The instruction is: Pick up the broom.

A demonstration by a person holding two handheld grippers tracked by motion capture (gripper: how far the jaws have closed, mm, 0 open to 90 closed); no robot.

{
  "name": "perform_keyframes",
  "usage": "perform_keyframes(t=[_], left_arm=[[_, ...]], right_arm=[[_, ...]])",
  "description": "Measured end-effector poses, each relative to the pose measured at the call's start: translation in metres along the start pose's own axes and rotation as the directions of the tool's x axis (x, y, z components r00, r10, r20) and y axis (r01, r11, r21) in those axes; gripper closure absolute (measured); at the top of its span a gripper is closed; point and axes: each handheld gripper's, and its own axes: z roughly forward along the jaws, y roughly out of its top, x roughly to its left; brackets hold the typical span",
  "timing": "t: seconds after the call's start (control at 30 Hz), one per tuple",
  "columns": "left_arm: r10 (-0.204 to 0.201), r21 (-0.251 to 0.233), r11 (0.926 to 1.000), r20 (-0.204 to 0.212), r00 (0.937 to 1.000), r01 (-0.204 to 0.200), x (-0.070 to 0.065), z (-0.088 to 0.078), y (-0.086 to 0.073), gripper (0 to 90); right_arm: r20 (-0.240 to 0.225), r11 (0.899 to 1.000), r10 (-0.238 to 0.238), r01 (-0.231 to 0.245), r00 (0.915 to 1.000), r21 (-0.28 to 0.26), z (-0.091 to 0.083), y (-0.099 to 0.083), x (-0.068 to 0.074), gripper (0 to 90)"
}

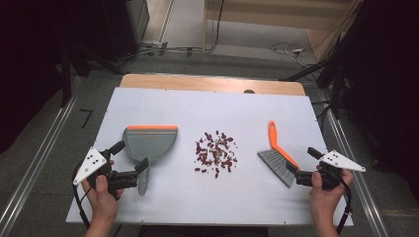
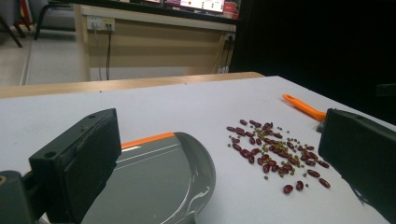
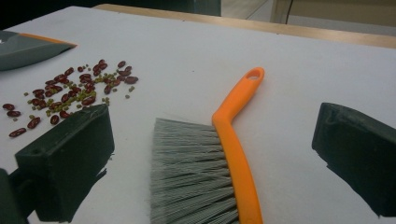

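A grey dustpan [image 1: 150,142] with an orange lip lies left of centre on the white table [image 1: 207,106], handle toward me. My left gripper [image 1: 129,160] is open beside that handle; the dustpan [image 2: 154,182] lies low between the wide jaws of my left gripper [image 2: 219,172], untouched. A loose pile of red beans and small green ones [image 1: 216,153] sits mid-table, also seen as beans [image 2: 275,154] and beans [image 3: 70,91]. An orange-handled brush [image 1: 277,150] with grey bristles lies at the right. My right gripper [image 1: 302,162] is open at its bristle end; the brush [image 3: 236,154] lies between the jaws of my right gripper [image 3: 212,158], pads apart from it.
A wooden strip [image 1: 212,83] runs along the table's far edge. Metal rails [image 1: 37,163] flank both sides, with floor, cables and dark stands beyond. The brush's orange handle [image 2: 303,106] points away past the beans. The dustpan's corner [image 3: 28,46] shows far left.
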Motion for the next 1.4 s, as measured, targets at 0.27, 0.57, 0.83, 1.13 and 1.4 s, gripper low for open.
perform_keyframes(t=[0.27,0.57,0.83,1.13,1.4], left_arm=[[0.012,0.024,0.9996,0.003,0.9999,-0.012,-0.001,0.004,-0.001,0.0],[0.013,0.027,0.9996,0.008,0.9999,-0.013,-0.002,0.005,0.0,0.0],[0.013,0.029,0.9995,0.016,0.9998,-0.013,-0.005,0.007,0.0,0.0],[0.018,0.035,0.9992,0.029,0.9994,-0.019,-0.007,0.008,-0.001,0.0],[0.015,0.036,0.9992,0.031,0.9994,-0.017,-0.007,0.01,-0.001,0.0]], right_arm=[[-0.001,1.0,-0.011,0.011,0.9999,-0.007,0.001,0.015,0.0,0.0],[-0.012,0.998,-0.052,0.053,0.9986,0.034,0.012,0.042,0.006,0.0],[-0.004,0.996,-0.054,0.054,0.9986,0.075,0.027,0.067,0.015,0.0],[-0.009,0.99,-0.013,0.015,0.9999,0.14,0.046,0.091,0.01,0.0],[-0.009,0.968,0.075,-0.07,0.9972,0.243,0.072,0.09,-0.004,3.8]])
